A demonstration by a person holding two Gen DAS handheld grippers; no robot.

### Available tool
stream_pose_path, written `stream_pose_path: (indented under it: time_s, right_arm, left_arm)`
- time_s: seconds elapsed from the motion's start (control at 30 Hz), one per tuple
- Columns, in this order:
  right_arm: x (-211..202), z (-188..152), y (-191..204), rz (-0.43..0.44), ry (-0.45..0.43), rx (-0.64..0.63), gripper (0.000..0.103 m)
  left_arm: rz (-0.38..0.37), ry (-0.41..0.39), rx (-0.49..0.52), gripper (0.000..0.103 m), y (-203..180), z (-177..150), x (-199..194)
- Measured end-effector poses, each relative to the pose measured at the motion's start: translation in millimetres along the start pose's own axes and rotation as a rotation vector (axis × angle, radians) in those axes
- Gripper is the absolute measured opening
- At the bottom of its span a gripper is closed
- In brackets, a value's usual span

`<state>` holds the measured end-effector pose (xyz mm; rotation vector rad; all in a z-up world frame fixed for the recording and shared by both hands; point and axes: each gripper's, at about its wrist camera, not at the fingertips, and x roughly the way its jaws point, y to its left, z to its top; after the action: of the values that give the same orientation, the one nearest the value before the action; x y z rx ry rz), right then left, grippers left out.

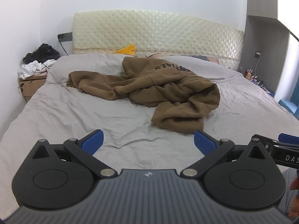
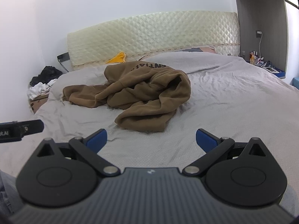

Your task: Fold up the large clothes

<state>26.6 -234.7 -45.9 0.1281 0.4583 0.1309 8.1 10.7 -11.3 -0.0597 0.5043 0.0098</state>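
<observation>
A big brown hoodie (image 1: pixel 149 85) made of soft, thick cloth lies in a crumpled heap near the middle of the bed. Black letters run across its far part, and they look upside down from here. One sleeve stretches out to the left, and a bunched part hangs toward the near side.

The hoodie rests on a wrinkled light grey bed cover (image 1: pixel 74 115). The left gripper (image 1: pixel 148 139) hangs over the near part of the bed with its blue pads (image 1: pixel 93 140) spread wide and nothing between them. It is near the hoodie but not touching it. The right gripper (image 2: pixel 151 137) is just beside it, also spread wide and holding nothing.

Behind the hoodie stands a cream padded headboard (image 1: pixel 158 31) with a diamond pattern. A yellow cloth (image 1: pixel 127 49) peeks up at its foot. To the left, a pile of black and white clothes (image 1: pixel 39 61) sits on a brown cardboard box (image 1: pixel 29 85). To the right stands a grey shelf (image 2: pixel 261 28), with small bottles (image 2: pixel 254 57) beside the bed.
</observation>
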Motion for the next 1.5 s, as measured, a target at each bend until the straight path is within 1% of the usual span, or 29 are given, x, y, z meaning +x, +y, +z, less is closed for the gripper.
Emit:
stream_pose_path:
  time_s: [0.2, 0.37, 0.53, 0.63, 0.7, 0.77, 0.83, 0.9, 1.03, 1.13, 1.17, 1.27, 1.33, 1.37, 1.4, 1.5]
  right_arm:
    - [8.3, -0.3, -3.0, -0.005, -0.001, 0.003, 0.103]
    - [30.0, -1.2, -9.9, -0.002, -0.001, 0.021, 0.103]
    - [63.1, -1.2, -17.3, 0.012, -0.035, 0.035, 0.103]
    - [83.7, -1.2, -22.7, 0.021, -0.030, 0.056, 0.103]
    - [95.2, -0.5, -28.5, 0.061, -0.027, 0.090, 0.103]
    - [110.0, 2.4, -32.4, 0.080, -0.012, 0.119, 0.103]
    - [127.2, 7.4, -35.6, 0.076, -0.007, 0.131, 0.103]
    - [144.4, 14.8, -40.5, 0.078, -0.003, 0.152, 0.102]
    - [176.4, 34.2, -49.7, 0.097, -0.024, 0.175, 0.100]
    - [203.4, 47.4, -54.5, 0.137, -0.032, 0.187, 0.097]
    - [213.0, 50.7, -55.6, 0.155, -0.036, 0.195, 0.094]
    - [241.2, 57.5, -58.5, 0.204, -0.043, 0.223, 0.093]
    - [258.8, 62.2, -57.0, 0.224, -0.044, 0.227, 0.086]
    - [268.2, 64.8, -55.5, 0.230, -0.040, 0.223, 0.079]
    - [278.7, 67.2, -53.6, 0.231, -0.036, 0.213, 0.076]
    - [305.0, 72.5, -53.3, 0.224, -0.046, 0.219, 0.074]
  left_arm:
    - [0.002, -0.011, 0.036, 0.103, -2.6, 2.1, 11.3]
    - [0.008, -0.010, 0.065, 0.103, -1.7, 3.1, 39.1]
    - [0.020, -0.006, 0.086, 0.103, -0.4, 3.9, 83.8]
    - [0.024, 0.009, 0.078, 0.103, -0.6, 6.6, 112.6]
    - [-0.003, 0.020, 0.050, 0.103, 2.1, 9.9, 130.2]
    - [-0.028, 0.013, 0.028, 0.103, 5.2, 14.6, 148.0]
    - [-0.019, 0.007, 0.021, 0.103, 7.5, 20.7, 167.8]
    - [-0.036, 0.019, 0.005, 0.103, 11.1, 27.6, 189.0]
    - [-0.071, 0.032, -0.024, 0.103, 16.5, 41.5, 229.4]
    - [-0.093, 0.036, -0.056, 0.103, 22.7, 54.8, 263.4]
    - [-0.105, 0.036, -0.067, 0.103, 24.7, 58.0, 273.0]
    - [-0.125, 0.050, -0.102, 0.103, 30.4, 70.4, 309.7]
    - [-0.119, 0.058, -0.102, 0.103, 33.1, 78.6, 337.4]
    - [-0.117, 0.064, -0.101, 0.103, 34.7, 82.6, 352.0]
    - [-0.121, 0.068, -0.103, 0.103, 36.4, 85.6, 363.0]
    - [-0.148, 0.074, -0.126, 0.103, 44.1, 95.7, 404.1]
